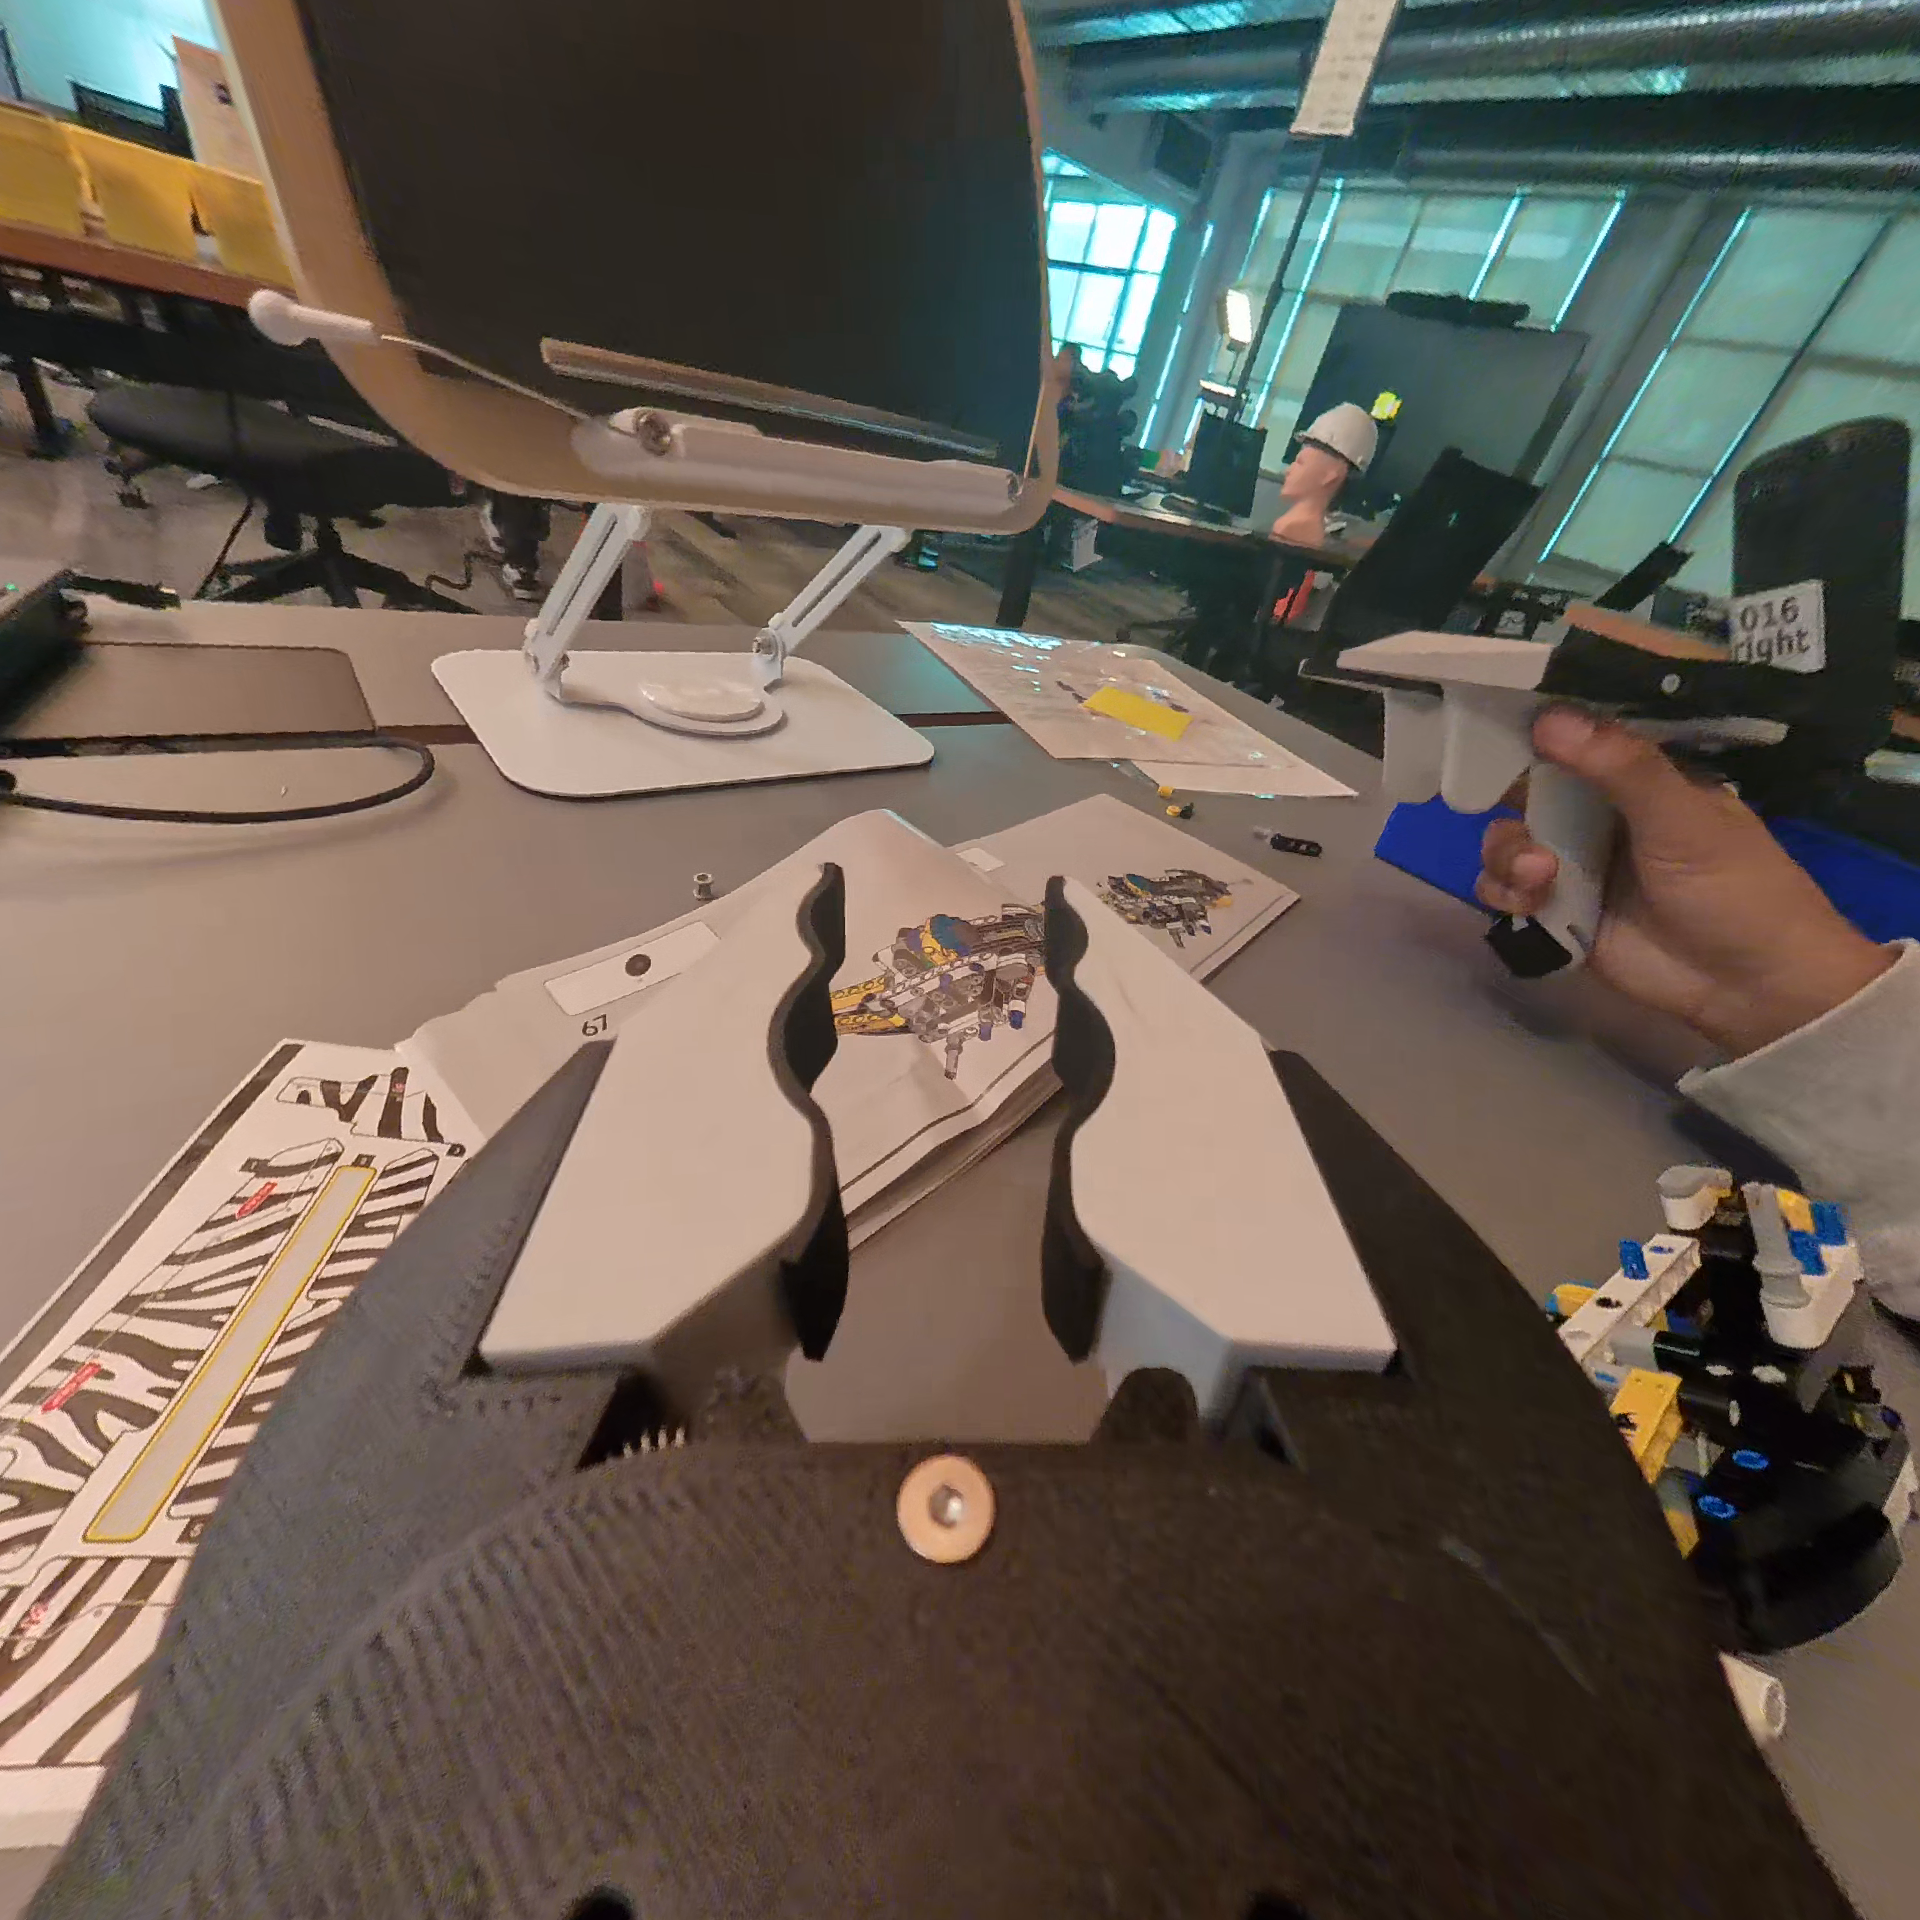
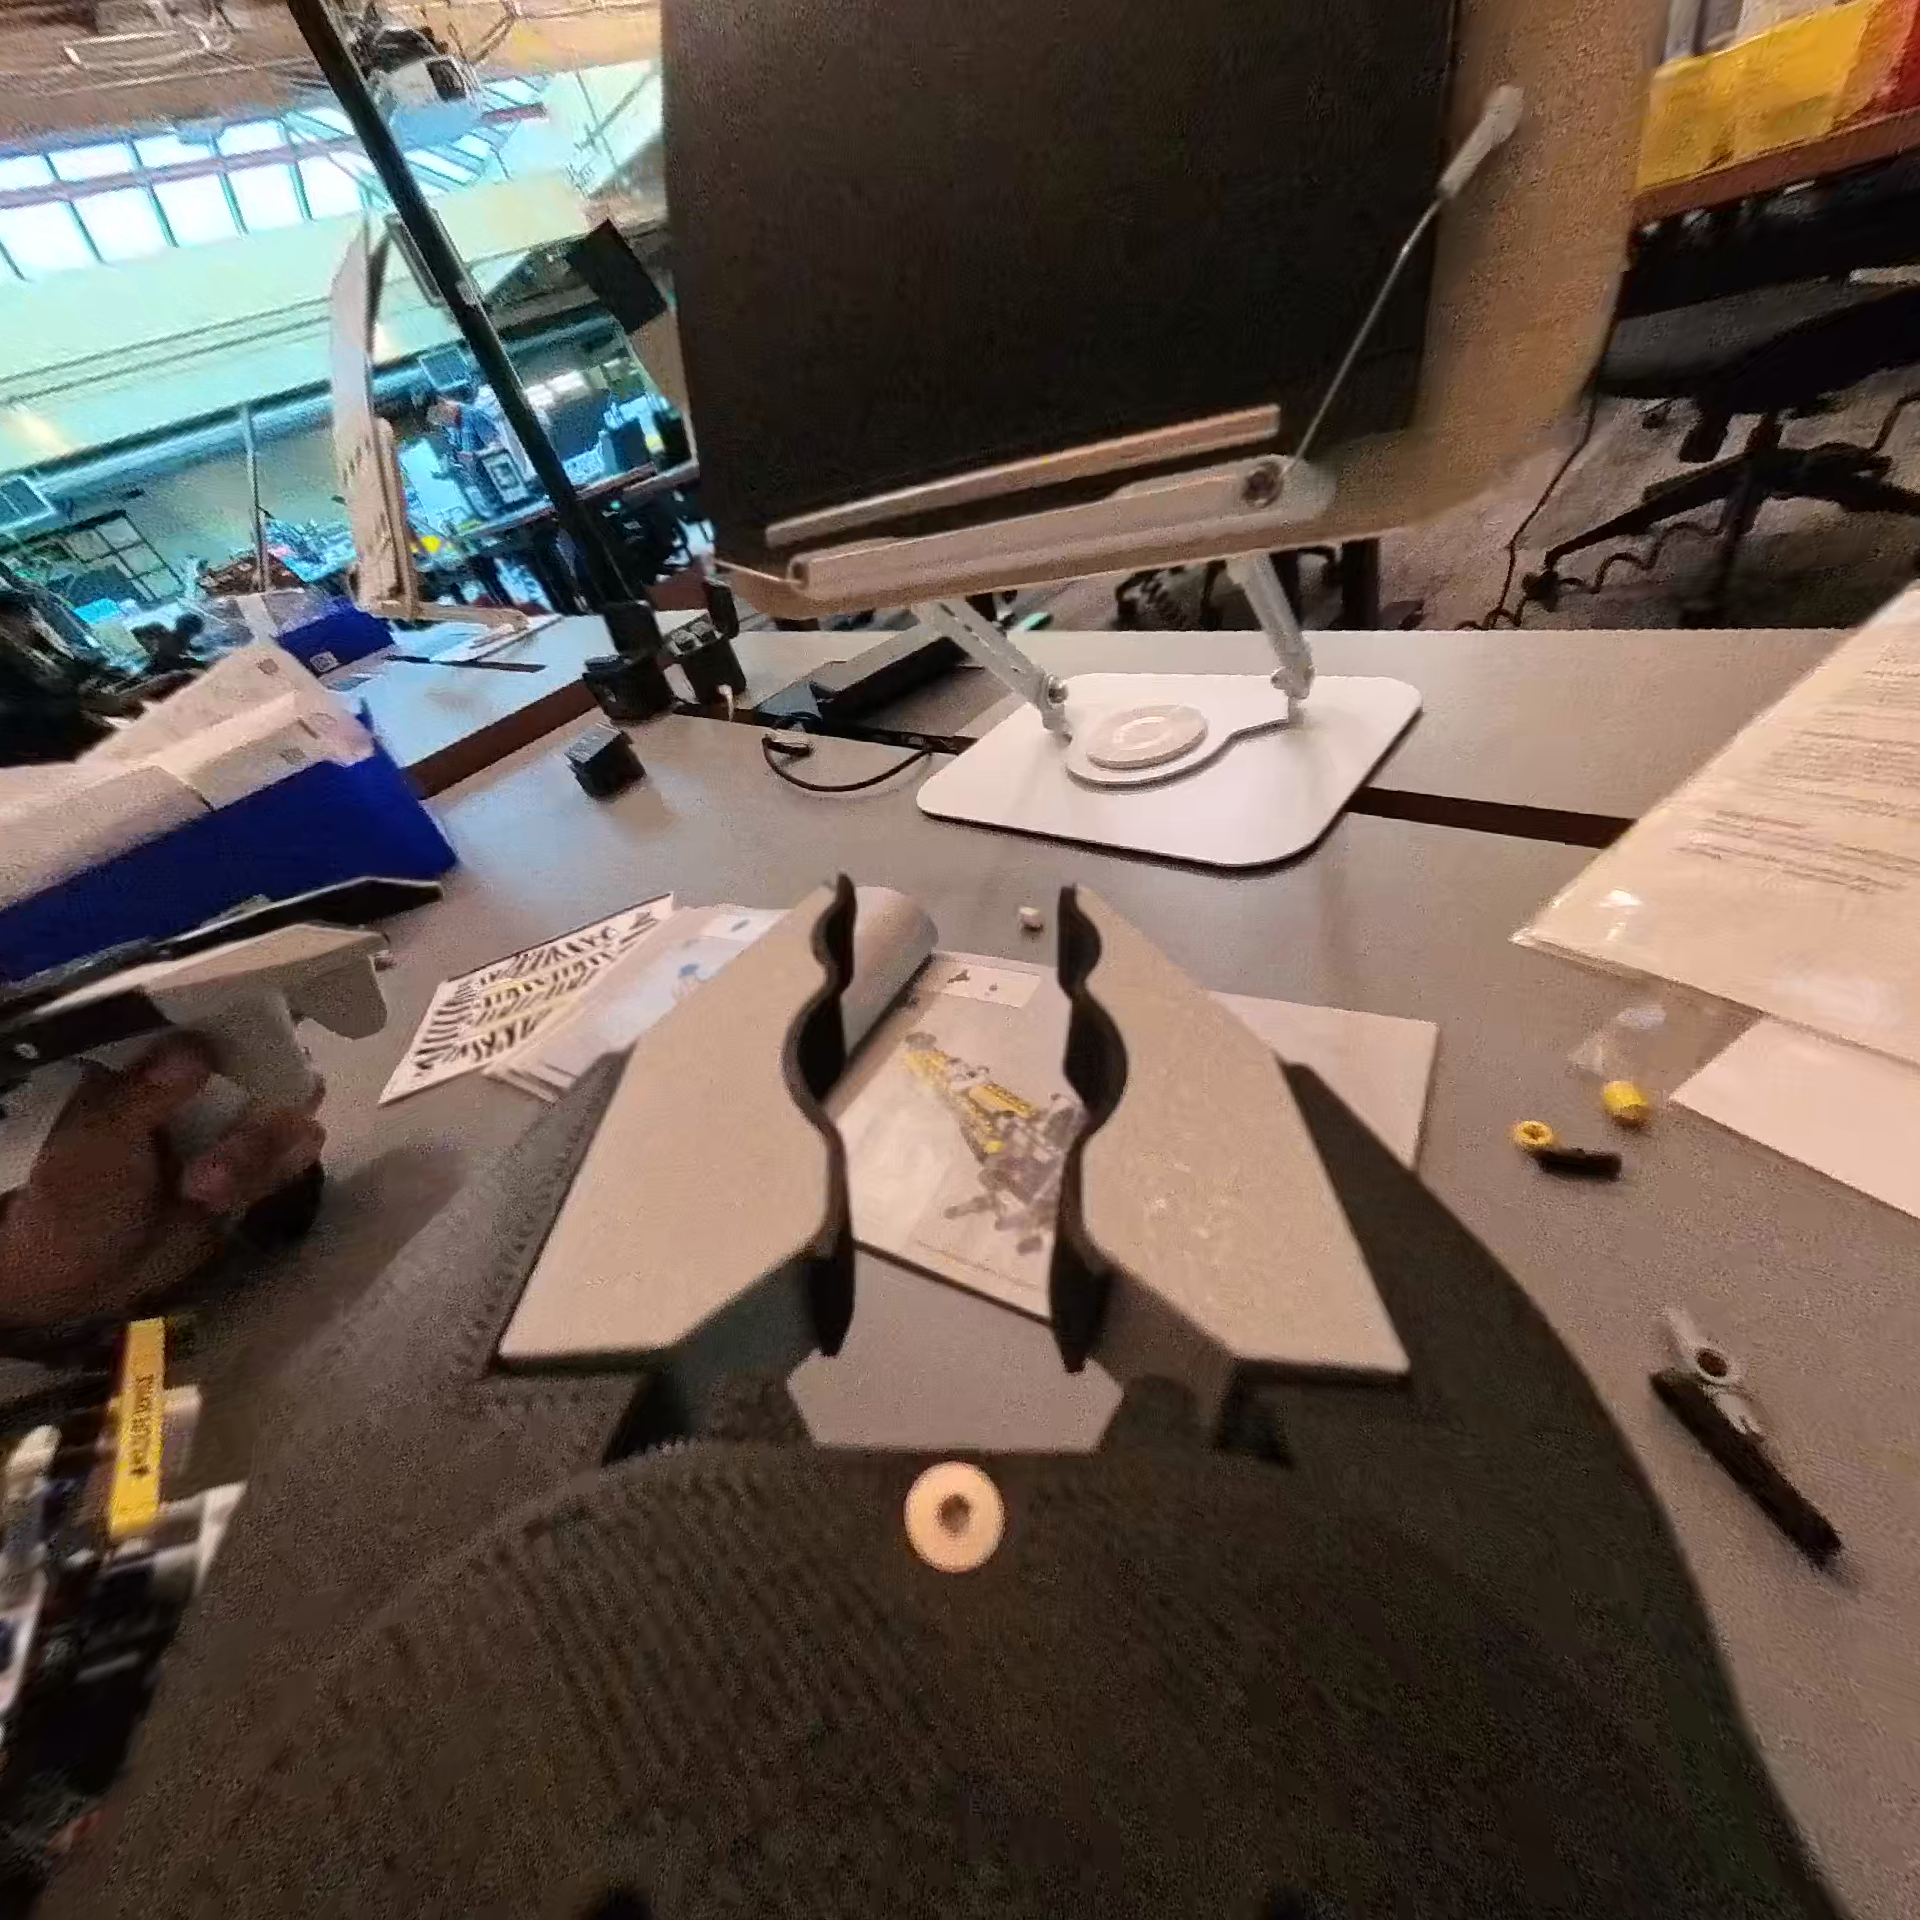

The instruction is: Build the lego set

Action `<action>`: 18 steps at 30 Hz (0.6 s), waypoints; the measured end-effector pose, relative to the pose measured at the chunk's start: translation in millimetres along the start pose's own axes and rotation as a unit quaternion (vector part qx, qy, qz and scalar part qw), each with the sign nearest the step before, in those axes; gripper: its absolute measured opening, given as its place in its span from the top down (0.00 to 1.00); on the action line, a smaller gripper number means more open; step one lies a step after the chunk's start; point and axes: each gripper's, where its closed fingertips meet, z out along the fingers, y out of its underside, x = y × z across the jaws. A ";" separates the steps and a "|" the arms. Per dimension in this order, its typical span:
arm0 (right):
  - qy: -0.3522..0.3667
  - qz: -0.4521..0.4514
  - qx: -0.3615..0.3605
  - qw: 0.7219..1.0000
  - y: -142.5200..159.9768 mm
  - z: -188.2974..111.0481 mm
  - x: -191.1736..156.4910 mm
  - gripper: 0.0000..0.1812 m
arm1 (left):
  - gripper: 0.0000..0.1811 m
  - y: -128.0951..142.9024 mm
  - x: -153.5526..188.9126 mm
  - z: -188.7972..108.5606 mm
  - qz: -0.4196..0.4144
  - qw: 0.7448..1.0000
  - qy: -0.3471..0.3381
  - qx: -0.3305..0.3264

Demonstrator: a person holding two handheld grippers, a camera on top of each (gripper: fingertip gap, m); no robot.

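Note:
My left gripper is open and empty, held above the open instruction booklet on the grey table. My right gripper is also open and empty, above the same booklet. The partly built lego model, white, black, yellow and blue, stands at the right edge of the left wrist view and shows blurred at the lower left of the right wrist view. Loose pieces lie on the table: small yellow parts, a short black pin and a black and grey piece. The right gripper also shows, hand-held, in the left wrist view.
A zebra-striped sticker sheet lies left of the booklet. A white stand holding a dark screen rises behind. Clear plastic bags and paper lie at the far right. A blue bin stands at the left. A black cable runs across the table.

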 end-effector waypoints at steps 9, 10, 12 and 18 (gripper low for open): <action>-0.174 0.002 0.031 0.984 1.5 -5.1 -55.7 0.82 | 0.86 3.1 33.5 -3.4 0.010 0.994 0.107 -0.005; -0.218 0.008 0.035 0.975 4.8 -13.8 -72.2 0.82 | 0.87 5.3 46.2 -7.8 0.006 0.988 0.152 -0.011; -0.271 0.029 0.031 0.962 17.7 -30.5 -96.1 0.82 | 0.87 14.0 67.4 -21.0 -0.010 0.972 0.230 -0.047; -0.278 0.058 0.057 0.957 25.7 -57.8 -99.8 0.89 | 0.77 31.1 100.6 -76.3 -0.043 0.905 0.374 -0.198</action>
